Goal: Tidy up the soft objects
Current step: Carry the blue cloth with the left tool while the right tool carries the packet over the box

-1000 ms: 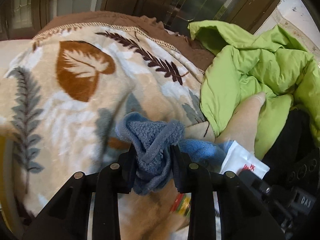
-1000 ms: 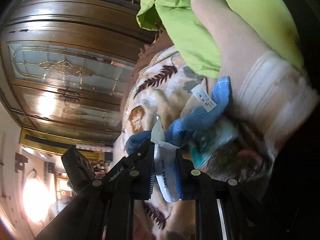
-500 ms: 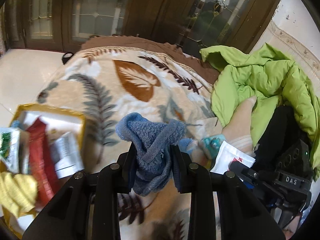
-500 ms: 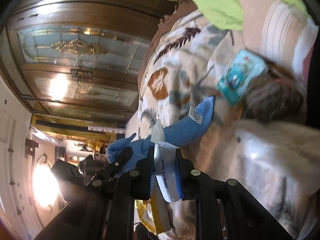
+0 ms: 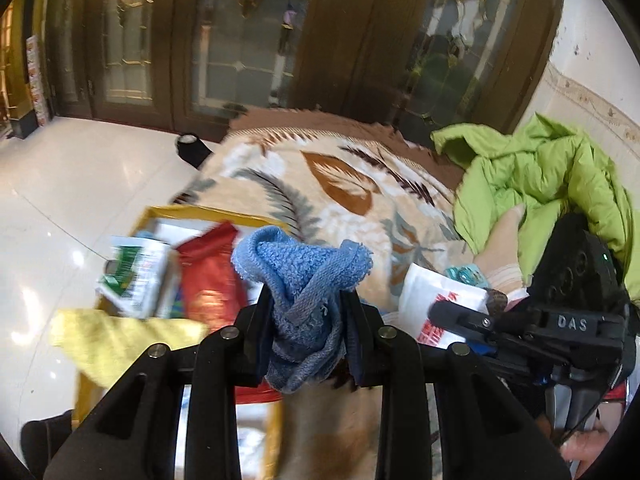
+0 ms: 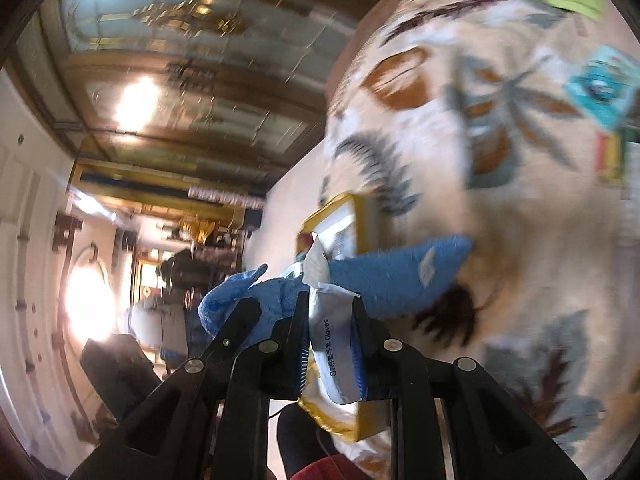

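Observation:
A bunched blue terry towel [image 5: 302, 280] sits pinched in my left gripper [image 5: 306, 312], which is shut on it and held above the leaf-patterned blanket [image 5: 340, 196]. My right gripper [image 6: 330, 344] is shut on a white packet of gloves [image 6: 334, 360]. That gripper also shows at the right of the left wrist view [image 5: 460, 316], holding the white packet [image 5: 436, 304]. In the right wrist view the towel [image 6: 392, 276] stretches behind the packet. A yellow-rimmed box [image 5: 188, 216] holding a red pouch [image 5: 208, 280], a green-and-white packet [image 5: 136, 276] and a yellow cloth [image 5: 120, 340] lies below left.
A lime green jacket [image 5: 548, 184] is heaped at the right on the blanket. A teal sachet [image 5: 466, 274] lies near a pale sleeve [image 5: 500, 248]. Glossy white floor tiles [image 5: 60, 200] spread to the left. Dark wood-and-glass doors [image 5: 240, 40] stand behind.
Both grippers have lifted and drawn back from the blanket with their loads. The box has come further into view at the left, and the jacket looks smaller and farther off.

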`<state>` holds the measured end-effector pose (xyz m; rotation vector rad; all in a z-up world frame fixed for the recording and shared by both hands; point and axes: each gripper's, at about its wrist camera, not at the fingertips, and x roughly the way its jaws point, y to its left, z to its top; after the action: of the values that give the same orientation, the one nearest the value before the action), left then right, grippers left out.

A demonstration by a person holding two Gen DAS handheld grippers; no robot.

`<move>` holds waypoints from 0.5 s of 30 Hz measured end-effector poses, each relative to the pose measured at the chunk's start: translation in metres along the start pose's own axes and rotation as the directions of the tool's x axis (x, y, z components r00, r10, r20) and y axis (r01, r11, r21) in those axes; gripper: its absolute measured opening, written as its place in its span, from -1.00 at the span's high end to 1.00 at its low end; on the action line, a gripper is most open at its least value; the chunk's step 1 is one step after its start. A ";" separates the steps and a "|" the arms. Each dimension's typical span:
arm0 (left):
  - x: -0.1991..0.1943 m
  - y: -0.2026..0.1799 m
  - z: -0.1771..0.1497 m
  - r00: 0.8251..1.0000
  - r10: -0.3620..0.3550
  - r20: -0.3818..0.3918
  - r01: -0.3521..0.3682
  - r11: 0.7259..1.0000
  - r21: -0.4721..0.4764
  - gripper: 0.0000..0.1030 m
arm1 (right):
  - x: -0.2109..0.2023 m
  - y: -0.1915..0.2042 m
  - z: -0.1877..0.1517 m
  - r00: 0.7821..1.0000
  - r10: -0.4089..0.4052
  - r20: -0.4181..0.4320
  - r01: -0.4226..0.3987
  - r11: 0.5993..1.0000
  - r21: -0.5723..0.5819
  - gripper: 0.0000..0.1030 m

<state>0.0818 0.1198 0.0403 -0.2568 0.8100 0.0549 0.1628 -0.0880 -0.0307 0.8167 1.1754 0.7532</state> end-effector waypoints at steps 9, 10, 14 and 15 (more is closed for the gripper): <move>-0.036 0.085 -0.011 0.995 0.098 0.023 -0.095 0.988 -0.119 0.47 | 0.065 0.058 -0.002 0.997 0.003 -0.072 -0.010 0.995 -0.103 0.59; -0.035 0.089 -0.014 0.995 0.102 0.016 -0.099 0.987 -0.124 0.47 | 0.072 0.059 0.000 0.997 -0.002 -0.077 -0.006 0.994 -0.107 0.59; -0.026 0.101 -0.029 0.994 0.111 -0.020 -0.113 0.985 -0.133 0.47 | 0.100 0.060 0.001 0.993 -0.023 -0.112 0.009 0.993 -0.121 0.59; -0.022 0.102 -0.032 0.993 0.115 -0.031 -0.118 0.984 -0.132 0.47 | 0.106 0.060 0.001 0.993 -0.034 -0.115 0.019 0.991 -0.132 0.59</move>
<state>0.0293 0.2120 0.0139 -0.3371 0.8447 0.2170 0.1826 0.0319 -0.0301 0.6536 1.2255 0.8566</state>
